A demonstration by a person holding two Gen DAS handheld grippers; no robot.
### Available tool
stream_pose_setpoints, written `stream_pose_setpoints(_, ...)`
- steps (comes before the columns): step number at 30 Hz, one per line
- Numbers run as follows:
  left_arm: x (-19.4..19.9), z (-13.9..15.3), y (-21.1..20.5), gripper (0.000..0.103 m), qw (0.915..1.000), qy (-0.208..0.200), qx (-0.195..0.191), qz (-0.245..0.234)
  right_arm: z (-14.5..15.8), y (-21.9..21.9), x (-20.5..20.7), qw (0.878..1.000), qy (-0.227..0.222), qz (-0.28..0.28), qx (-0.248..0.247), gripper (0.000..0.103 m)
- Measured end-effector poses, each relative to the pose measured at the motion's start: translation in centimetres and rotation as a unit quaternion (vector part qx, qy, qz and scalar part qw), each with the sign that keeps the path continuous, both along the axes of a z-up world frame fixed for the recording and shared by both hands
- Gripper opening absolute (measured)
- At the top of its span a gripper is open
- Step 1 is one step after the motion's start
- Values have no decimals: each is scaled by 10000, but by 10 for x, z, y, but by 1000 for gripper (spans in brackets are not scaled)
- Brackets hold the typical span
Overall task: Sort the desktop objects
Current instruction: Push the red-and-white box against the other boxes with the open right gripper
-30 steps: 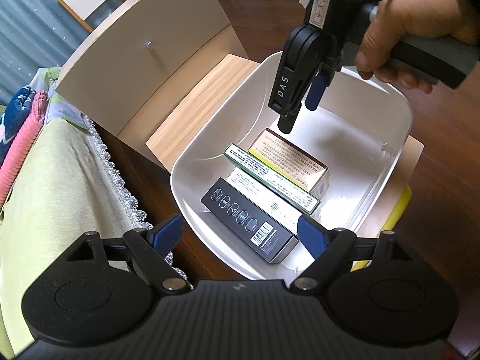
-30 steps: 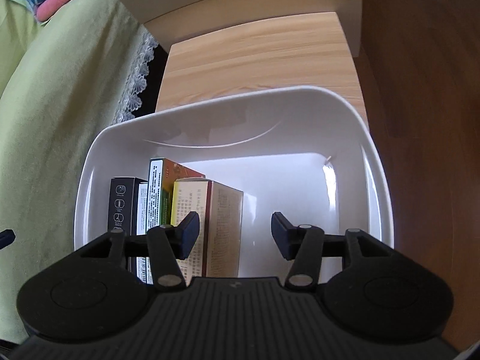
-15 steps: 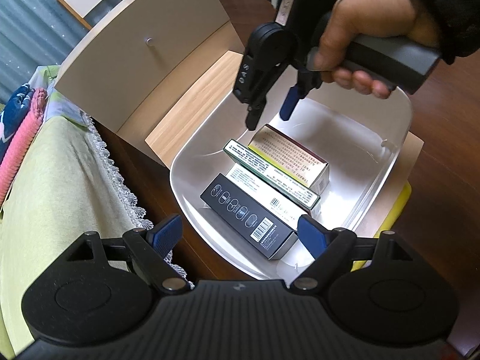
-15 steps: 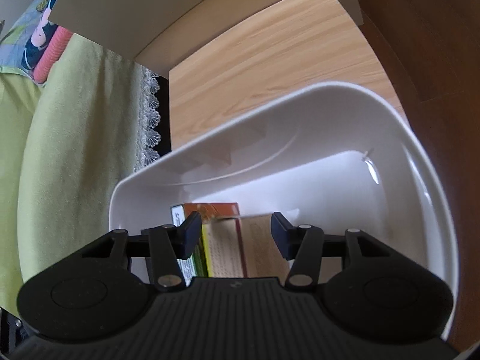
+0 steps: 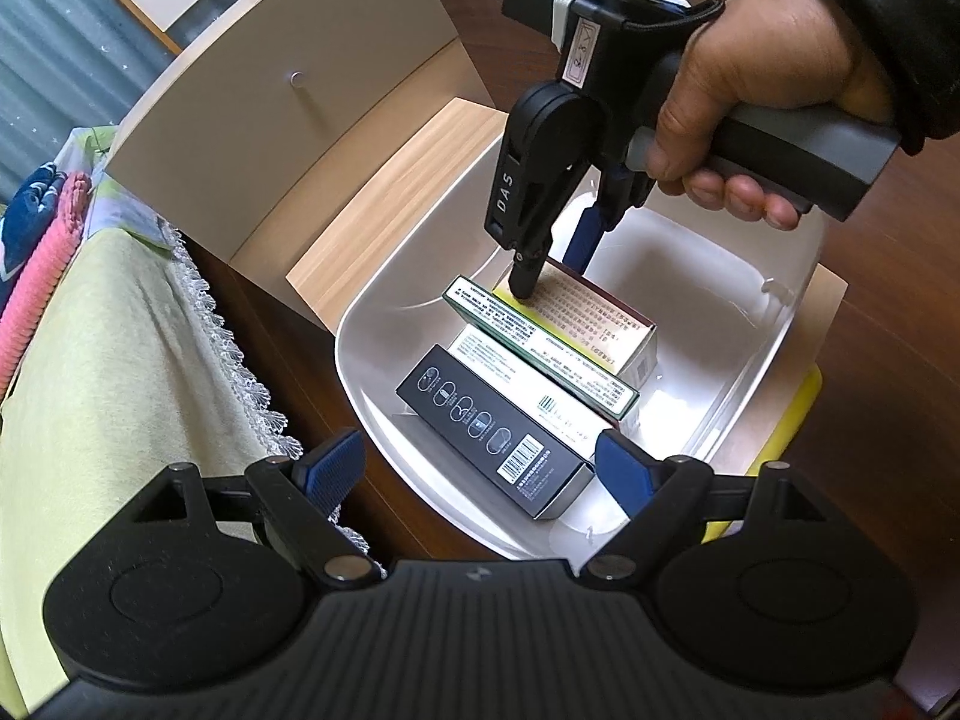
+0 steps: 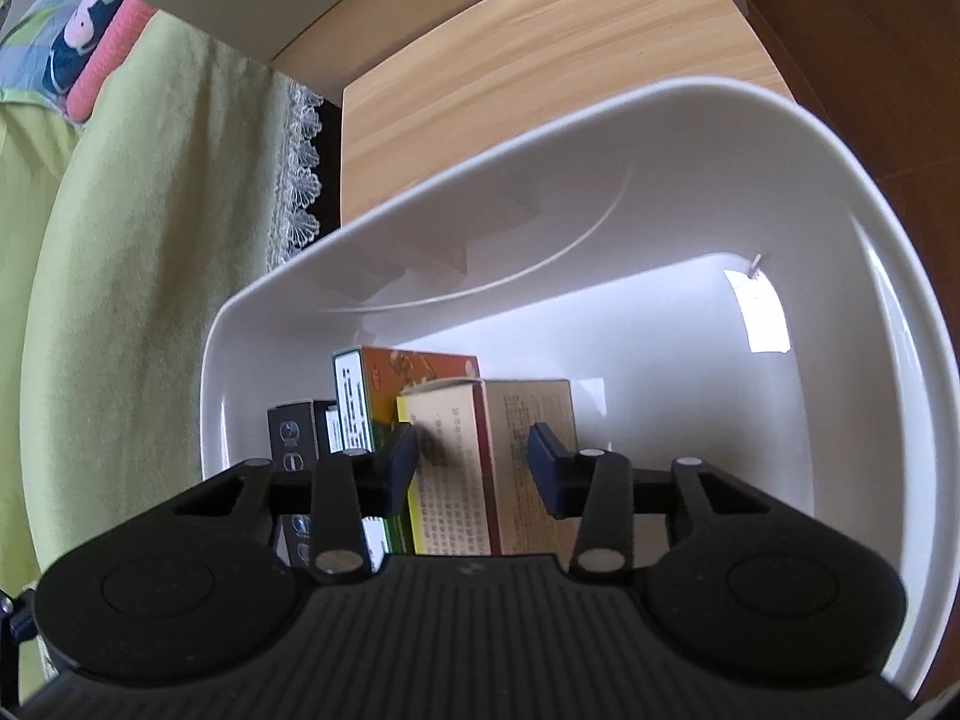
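Dark wooden desk, white bin (image 5: 774, 360); right gripper (image 6: 473, 455) fingers apart astride the yellow box (image 5: 591, 315), left gripper (image 5: 480, 468) spread wide at the near rim

Four boxes (image 5: 528, 372) stand on edge (side by side) in white bin (image 5: 774, 324).

White bin (image 5: 774, 324); black box (image 5: 480, 426); green-edged box (image 5: 540, 348); yellow-maroon box (image 5: 594, 315).

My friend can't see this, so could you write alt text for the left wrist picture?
A hand lowers the open right tool onto a beige box in a white tub holding four boxes side by side. The open left tool waits in the foreground.
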State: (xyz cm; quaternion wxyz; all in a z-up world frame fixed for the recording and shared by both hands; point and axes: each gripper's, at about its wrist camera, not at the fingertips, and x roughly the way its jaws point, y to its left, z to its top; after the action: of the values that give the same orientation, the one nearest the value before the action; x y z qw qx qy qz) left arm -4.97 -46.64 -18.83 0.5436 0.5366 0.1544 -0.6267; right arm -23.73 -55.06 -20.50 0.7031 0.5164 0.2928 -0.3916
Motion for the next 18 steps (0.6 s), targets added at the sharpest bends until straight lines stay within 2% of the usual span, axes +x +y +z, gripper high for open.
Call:
stream_pose_setpoints(12,-3,1,-1,85,10000,3,-27,10,0,8,-1,9998,36,187,-9,33)
stream_pose_setpoints(18,-2,4,0,85,10000,-21,-44,33,11,10,-4,9997,33,213,-139,33)
